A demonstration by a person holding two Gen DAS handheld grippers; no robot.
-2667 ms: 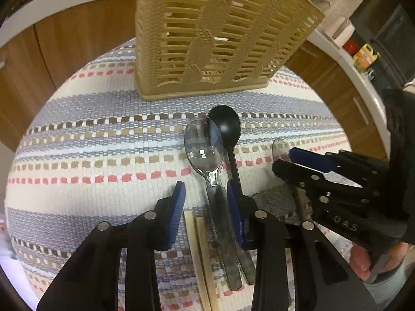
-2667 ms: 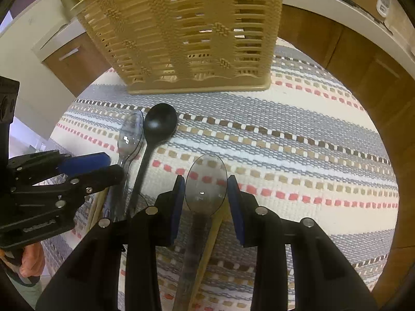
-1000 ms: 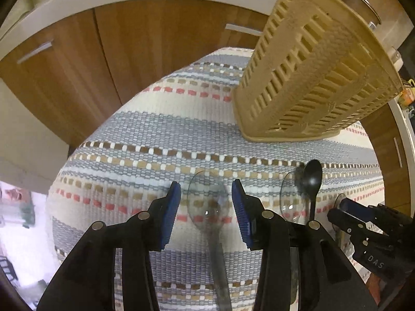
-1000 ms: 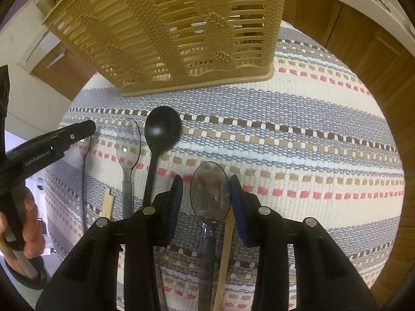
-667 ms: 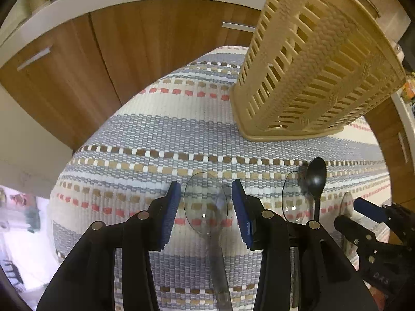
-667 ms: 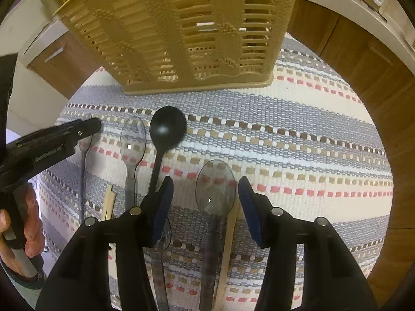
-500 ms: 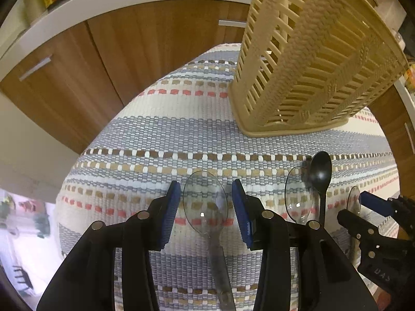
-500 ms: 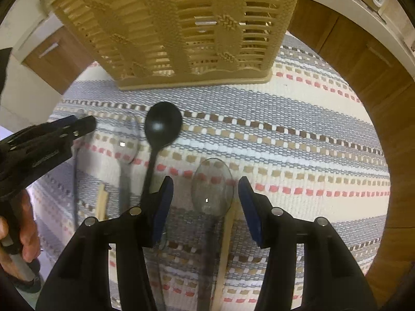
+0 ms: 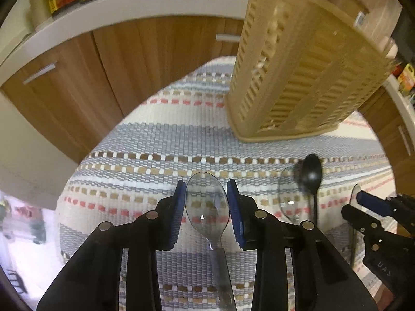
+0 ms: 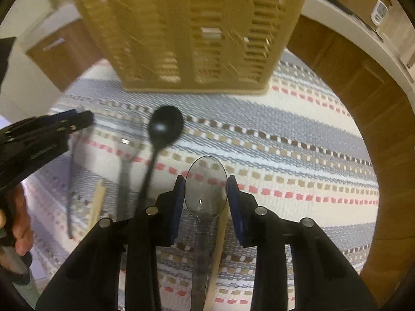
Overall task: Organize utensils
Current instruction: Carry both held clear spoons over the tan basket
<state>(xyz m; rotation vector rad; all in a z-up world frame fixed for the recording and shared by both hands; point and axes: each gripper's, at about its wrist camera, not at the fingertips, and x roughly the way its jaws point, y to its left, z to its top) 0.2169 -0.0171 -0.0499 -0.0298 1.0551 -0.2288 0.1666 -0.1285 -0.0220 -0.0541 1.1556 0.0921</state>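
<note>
- The left gripper [image 9: 206, 207] has a clear plastic spoon [image 9: 207, 202] between its blue fingers [image 9: 179, 215]. Its jaws have just been closing, and the pads now sit against the edges of the bowl, so I judge it gripped.
- The right gripper [image 10: 206, 202] holds a second clear spoon [image 10: 205, 189] the same way. Its jaws widened briefly and have just narrowed again onto the bowl.
- The beige slotted basket [image 9: 298, 77] is the landmark, standing on the striped cloth [image 9: 155, 142] that covers the desk.
- In the left wrist view the held spoon sits in front of the basket and off to its left. In the right wrist view the second spoon is directly in front of it.
- A black spoon [image 10: 166, 127] and another clear one [image 10: 127, 150] lie on the cloth between the two grippers, also in front of the basket.
- Compared with a second ago the basket looms larger in both views, which suggests both spoons are being carried toward it for dropping in.
</note>
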